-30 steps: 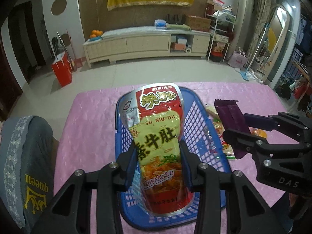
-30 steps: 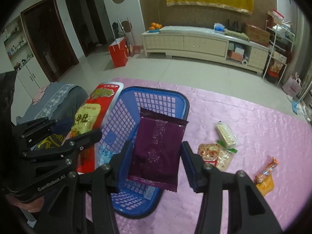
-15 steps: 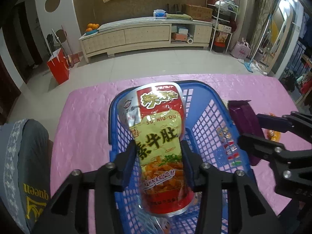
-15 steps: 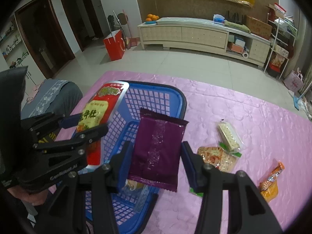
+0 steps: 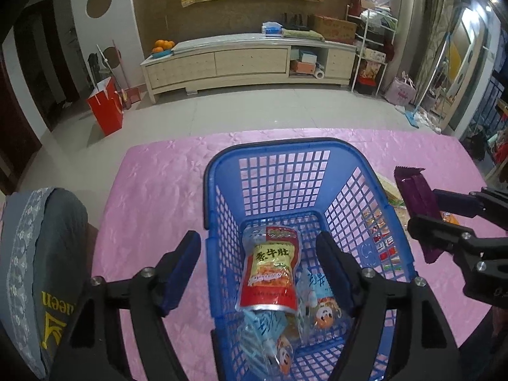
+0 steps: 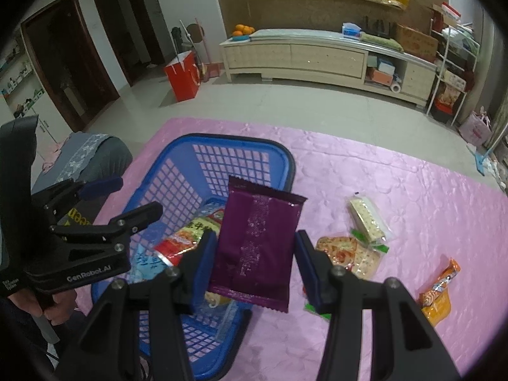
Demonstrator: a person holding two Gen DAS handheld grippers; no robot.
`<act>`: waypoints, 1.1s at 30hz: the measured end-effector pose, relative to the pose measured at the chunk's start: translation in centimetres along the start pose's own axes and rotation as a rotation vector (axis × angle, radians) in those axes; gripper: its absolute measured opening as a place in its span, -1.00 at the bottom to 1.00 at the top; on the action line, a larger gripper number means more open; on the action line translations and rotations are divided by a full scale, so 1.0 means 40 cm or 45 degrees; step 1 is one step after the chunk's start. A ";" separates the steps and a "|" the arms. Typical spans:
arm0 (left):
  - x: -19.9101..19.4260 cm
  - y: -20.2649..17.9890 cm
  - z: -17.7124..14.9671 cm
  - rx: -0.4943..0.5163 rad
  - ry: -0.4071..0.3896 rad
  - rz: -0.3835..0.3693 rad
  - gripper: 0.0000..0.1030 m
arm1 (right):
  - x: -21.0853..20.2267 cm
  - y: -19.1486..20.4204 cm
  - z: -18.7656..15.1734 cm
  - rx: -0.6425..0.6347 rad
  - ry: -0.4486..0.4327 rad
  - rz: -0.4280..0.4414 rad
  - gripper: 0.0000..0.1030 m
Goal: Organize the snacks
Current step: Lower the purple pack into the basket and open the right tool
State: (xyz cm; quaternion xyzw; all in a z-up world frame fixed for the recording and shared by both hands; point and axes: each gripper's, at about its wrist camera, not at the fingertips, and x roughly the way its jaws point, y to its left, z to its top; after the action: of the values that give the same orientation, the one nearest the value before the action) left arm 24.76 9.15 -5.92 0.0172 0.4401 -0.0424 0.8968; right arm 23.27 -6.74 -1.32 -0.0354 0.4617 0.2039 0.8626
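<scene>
Our left tool [image 5: 258, 273] gapes empty above the blue basket [image 5: 285, 149], red pouch [image 5: 271, 270] inside; our right tool [image 6: 254, 254] clamps the purple packet [image 6: 257, 238].

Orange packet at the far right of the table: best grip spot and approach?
Judging from the right wrist view, come straight down on the orange packet and close across its narrow upper half, near the crimped top end. It lies flat on the pink tablecloth, apart from the cracker packs, so both long edges are free; the bottom end looks wider and fuller.
</scene>
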 end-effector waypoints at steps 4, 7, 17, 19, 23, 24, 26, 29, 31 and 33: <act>-0.039 0.017 -0.010 -0.013 -0.024 0.003 0.42 | -0.007 0.036 0.005 -0.034 -0.002 0.023 0.06; -0.063 0.034 -0.017 -0.020 -0.036 0.007 0.42 | -0.005 0.059 0.009 -0.058 0.001 0.042 0.06; -0.081 0.125 -0.056 -0.082 -0.026 0.038 0.42 | 0.074 0.159 0.032 -0.119 0.092 0.126 0.06; -0.076 0.146 -0.066 -0.104 -0.014 0.036 0.42 | 0.099 0.174 0.032 -0.126 0.118 0.135 0.06; -0.065 0.170 -0.080 -0.116 0.002 0.045 0.42 | 0.143 0.199 0.029 -0.122 0.158 0.137 0.06; -0.063 0.172 -0.086 -0.117 0.007 0.046 0.42 | 0.148 0.204 0.027 -0.123 0.167 0.139 0.06; -0.057 0.183 -0.090 -0.127 0.012 0.044 0.42 | 0.168 0.211 0.027 -0.123 0.192 0.134 0.06; -0.054 0.194 -0.092 -0.146 0.014 0.036 0.42 | 0.186 0.218 0.030 -0.128 0.212 0.124 0.06; -0.046 0.199 -0.092 -0.151 0.021 0.027 0.42 | 0.191 0.226 0.032 -0.140 0.209 0.112 0.06; -0.039 0.202 -0.092 -0.140 0.029 0.038 0.42 | 0.192 0.233 0.033 -0.160 0.207 0.102 0.07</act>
State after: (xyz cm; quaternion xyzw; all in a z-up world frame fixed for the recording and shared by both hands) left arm 21.67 17.53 -7.00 -0.0251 0.4517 -0.0044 0.8918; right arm 24.48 4.55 -5.63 -0.0872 0.5174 0.2634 0.8095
